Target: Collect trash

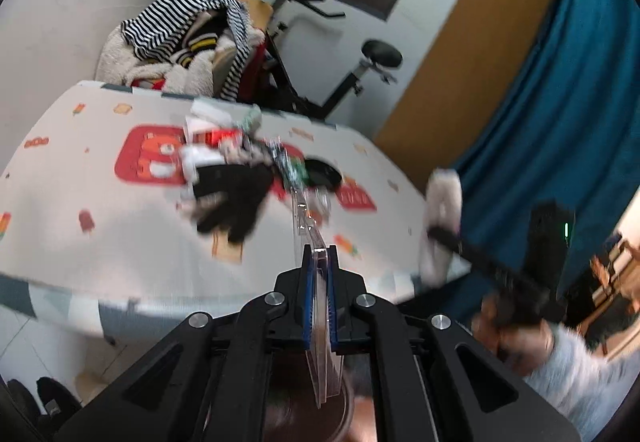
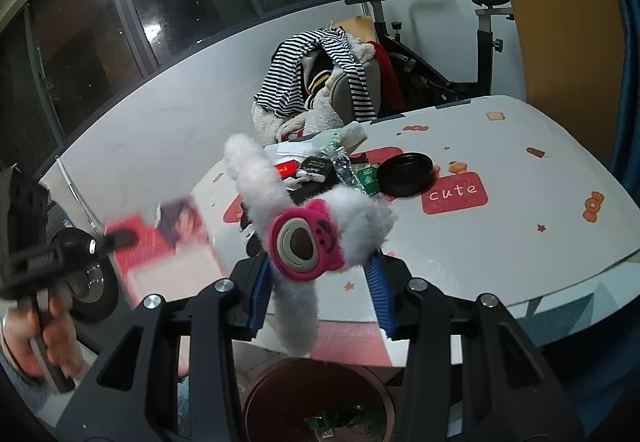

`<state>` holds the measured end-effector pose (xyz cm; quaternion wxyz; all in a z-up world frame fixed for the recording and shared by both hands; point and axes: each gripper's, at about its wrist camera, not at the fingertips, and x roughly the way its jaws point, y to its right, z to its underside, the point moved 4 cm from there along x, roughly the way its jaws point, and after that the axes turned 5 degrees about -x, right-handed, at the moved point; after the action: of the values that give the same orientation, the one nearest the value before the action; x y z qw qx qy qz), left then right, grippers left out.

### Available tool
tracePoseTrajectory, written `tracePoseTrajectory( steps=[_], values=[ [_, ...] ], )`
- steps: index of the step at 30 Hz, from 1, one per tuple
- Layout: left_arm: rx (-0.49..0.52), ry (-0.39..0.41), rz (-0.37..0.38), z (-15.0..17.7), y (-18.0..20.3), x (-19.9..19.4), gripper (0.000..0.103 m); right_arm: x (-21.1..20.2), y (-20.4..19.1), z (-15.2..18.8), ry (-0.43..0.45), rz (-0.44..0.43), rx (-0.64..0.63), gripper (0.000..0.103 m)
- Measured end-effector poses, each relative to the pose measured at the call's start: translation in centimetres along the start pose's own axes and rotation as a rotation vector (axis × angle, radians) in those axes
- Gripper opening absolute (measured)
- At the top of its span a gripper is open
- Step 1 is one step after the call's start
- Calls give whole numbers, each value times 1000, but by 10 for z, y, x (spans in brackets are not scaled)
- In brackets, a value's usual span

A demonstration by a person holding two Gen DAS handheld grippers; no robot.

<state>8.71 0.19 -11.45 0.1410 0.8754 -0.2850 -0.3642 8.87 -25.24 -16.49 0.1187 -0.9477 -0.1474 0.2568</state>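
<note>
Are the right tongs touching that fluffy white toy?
Touching. In the right wrist view the right tongs pinch the fluffy white toy, with its fur pressed against both blue pads.

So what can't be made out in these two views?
- Trash pile on the table: left wrist view, motion blur; items unreadable.
- Clear plastic piece in the left hand-held gripper: edge-on, its type unclear.
- Brown bin: right wrist view, cut off by the bottom edge and hidden behind the right hand-held gripper holding a fluffy white toy.

Dark windows; white wall; exercise bike; blue curtain
</note>
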Motion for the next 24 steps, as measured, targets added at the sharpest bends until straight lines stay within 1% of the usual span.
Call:
tracePoseTrajectory(
  steps=[4,9,11,15,17,20,22,23,24],
  values=[
    [4,-53,-17,38,-1,0,6,-4,-7,7,-8,-5,-8,44],
    [24,-113,-56,70,-5,15,6,-6,-9,15,-20,-7,-7,44],
    [22,-138,-70,78,-8,22,6,-6,-9,17,-27,-3,-8,44],
    [37,-210,-129,97,-18,46,6,-6,-6,21,-35,2,-2,44],
    [39,-229,-150,103,-23,56,6,-6,-4,23,-41,8,-3,44],
    [9,-238,-151,110,-30,64,6,-8,0,27,-51,15,3,44],
    [-7,-235,-138,112,-31,67,7,-8,2,29,-56,18,10,44],
    [-9,-235,-135,113,-30,68,12,-8,3,31,-60,19,15,44],
    [-12,-238,-131,114,-30,70,20,-7,4,32,-63,19,18,44]
  ],
)
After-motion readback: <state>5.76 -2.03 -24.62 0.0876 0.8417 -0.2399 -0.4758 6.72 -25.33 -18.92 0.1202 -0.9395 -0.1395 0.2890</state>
